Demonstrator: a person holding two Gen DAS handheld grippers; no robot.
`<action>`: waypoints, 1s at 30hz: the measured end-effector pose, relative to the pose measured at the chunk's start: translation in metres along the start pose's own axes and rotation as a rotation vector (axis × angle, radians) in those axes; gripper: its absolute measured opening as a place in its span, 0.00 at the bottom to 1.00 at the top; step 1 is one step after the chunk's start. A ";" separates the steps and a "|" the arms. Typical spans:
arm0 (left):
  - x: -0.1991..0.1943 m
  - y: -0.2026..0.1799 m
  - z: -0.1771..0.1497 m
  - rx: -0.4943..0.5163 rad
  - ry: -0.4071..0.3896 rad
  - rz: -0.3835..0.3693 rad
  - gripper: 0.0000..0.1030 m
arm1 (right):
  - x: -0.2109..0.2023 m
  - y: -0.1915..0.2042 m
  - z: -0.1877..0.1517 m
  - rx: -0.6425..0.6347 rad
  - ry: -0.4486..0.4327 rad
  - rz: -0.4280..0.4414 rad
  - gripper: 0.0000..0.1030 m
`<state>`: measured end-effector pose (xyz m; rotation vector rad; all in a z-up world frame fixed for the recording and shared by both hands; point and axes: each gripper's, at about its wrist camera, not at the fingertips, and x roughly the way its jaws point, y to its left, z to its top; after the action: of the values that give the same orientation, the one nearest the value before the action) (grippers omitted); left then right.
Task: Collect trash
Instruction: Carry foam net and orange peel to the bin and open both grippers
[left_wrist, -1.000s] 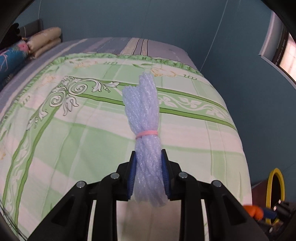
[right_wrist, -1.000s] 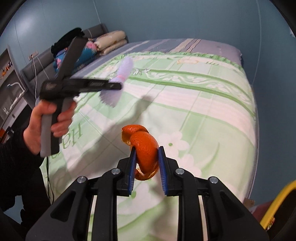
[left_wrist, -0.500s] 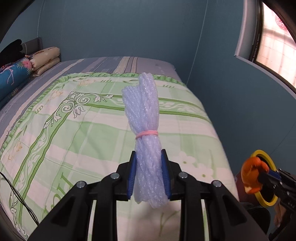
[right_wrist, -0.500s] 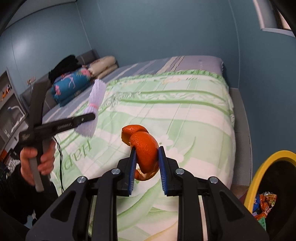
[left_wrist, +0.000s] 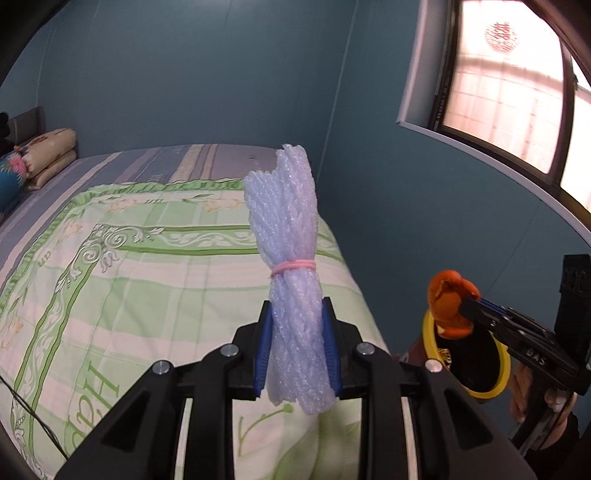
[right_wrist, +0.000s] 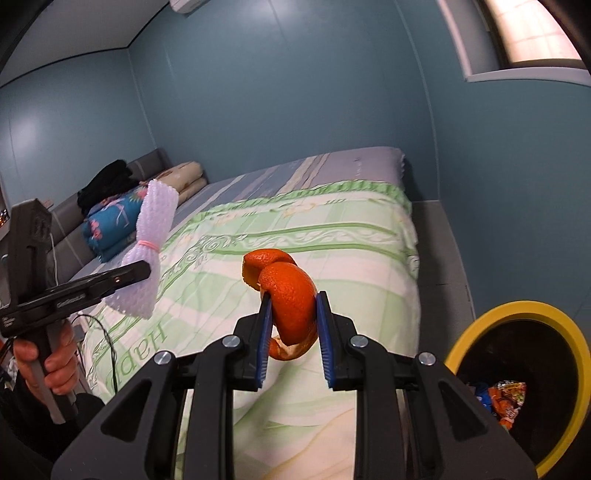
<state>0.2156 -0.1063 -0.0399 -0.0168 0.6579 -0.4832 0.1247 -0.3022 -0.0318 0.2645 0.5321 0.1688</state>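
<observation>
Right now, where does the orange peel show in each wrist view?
Left wrist: orange peel at lower right, gripped at the tip of the right gripper, in front of the yellow-rimmed bin.
Right wrist: orange peel near centre, between that gripper's blue pads.
Shared landmark: the yellow-rimmed bin, lower right in both views.

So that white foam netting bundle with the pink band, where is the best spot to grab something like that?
Below the pink rubber band, on the lower half, which is where the left gripper is shut on the foam net bundle now. The band cinches it into a narrow waist there, while the top flares wide. Coming from the tail end, pads on its two opposite sides, probably squeezes it without slipping.
</observation>
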 end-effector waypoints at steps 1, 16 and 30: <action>0.000 -0.008 0.001 0.012 -0.006 -0.006 0.23 | -0.003 -0.005 0.000 0.008 -0.009 -0.008 0.21; 0.015 -0.110 0.011 0.161 0.004 -0.147 0.23 | -0.053 -0.072 -0.012 0.104 -0.097 -0.147 0.21; 0.042 -0.198 0.008 0.265 0.023 -0.277 0.23 | -0.107 -0.123 -0.028 0.184 -0.191 -0.309 0.21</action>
<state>0.1649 -0.3015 -0.0254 0.1500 0.6119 -0.8363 0.0304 -0.4377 -0.0395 0.3696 0.3927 -0.2052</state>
